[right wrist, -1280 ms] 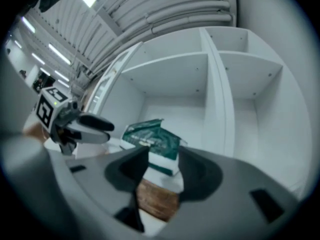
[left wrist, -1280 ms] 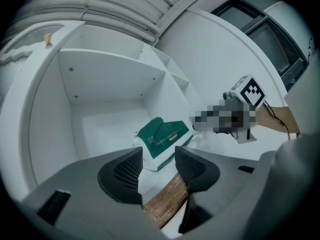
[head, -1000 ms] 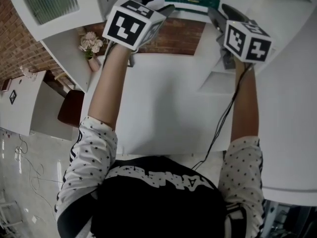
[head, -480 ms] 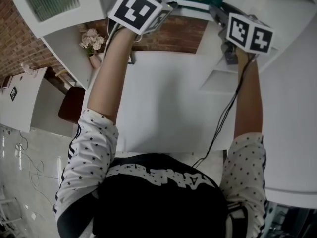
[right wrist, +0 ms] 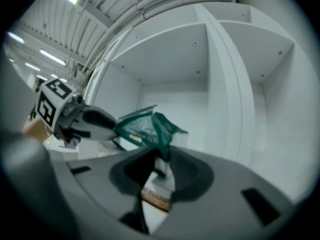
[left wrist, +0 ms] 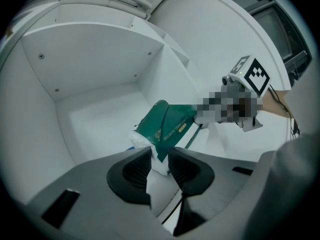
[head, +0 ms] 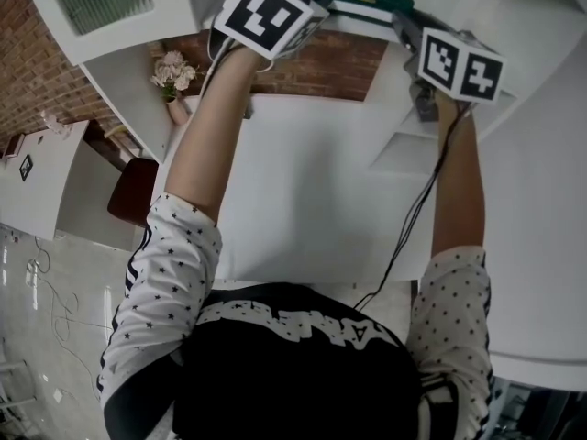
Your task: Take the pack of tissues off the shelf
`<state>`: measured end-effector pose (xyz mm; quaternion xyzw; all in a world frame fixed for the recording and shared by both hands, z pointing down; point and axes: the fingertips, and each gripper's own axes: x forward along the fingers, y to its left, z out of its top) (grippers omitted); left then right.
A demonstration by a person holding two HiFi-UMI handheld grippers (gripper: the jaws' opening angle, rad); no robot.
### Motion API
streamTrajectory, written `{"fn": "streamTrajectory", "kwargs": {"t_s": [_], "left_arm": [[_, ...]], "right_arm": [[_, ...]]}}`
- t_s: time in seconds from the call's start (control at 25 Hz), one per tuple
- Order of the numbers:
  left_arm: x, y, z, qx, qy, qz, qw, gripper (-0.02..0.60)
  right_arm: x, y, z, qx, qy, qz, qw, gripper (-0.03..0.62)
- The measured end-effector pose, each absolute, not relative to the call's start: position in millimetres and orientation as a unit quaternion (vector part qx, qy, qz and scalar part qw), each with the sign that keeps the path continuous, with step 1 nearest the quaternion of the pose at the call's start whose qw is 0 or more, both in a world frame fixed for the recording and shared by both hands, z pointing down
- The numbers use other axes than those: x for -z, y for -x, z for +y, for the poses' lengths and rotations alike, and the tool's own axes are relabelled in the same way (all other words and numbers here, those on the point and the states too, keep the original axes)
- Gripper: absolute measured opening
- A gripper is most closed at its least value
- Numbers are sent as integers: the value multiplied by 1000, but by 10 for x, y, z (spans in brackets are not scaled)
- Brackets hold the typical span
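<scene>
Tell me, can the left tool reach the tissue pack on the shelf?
Yes, it seems so: the left tool has just been closing its jaws on one end of the tissue pack, and nothing in the shelf blocks it.

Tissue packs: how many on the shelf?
1. The green tissue pack lies in the shelf compartment, ends gripped by the left gripper and right gripper, whose jaws have just been closing. Others could hide behind it.
</scene>
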<state>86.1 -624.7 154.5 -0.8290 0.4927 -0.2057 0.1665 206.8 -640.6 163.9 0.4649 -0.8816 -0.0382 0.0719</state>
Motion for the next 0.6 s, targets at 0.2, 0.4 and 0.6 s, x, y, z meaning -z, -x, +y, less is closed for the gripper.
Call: {"fn": "streamTrajectory", "kwargs": {"t_s": [0.2, 0.4, 0.6], "left_arm": [[-1550, -813, -6221, 202, 820, 502, 185, 92], [-1586, -790, -6151, 184, 826, 499, 188, 81], [-1622, -776, -5985, 182, 819, 501, 213, 81]], "right_arm": [[-1669, -2028, -6372, 50, -466, -880, 72, 84], [-1657, -1986, -6309, 68, -470, -877, 67, 77], [-1717, -1953, -6179, 84, -472, -876, 58, 75]]}}
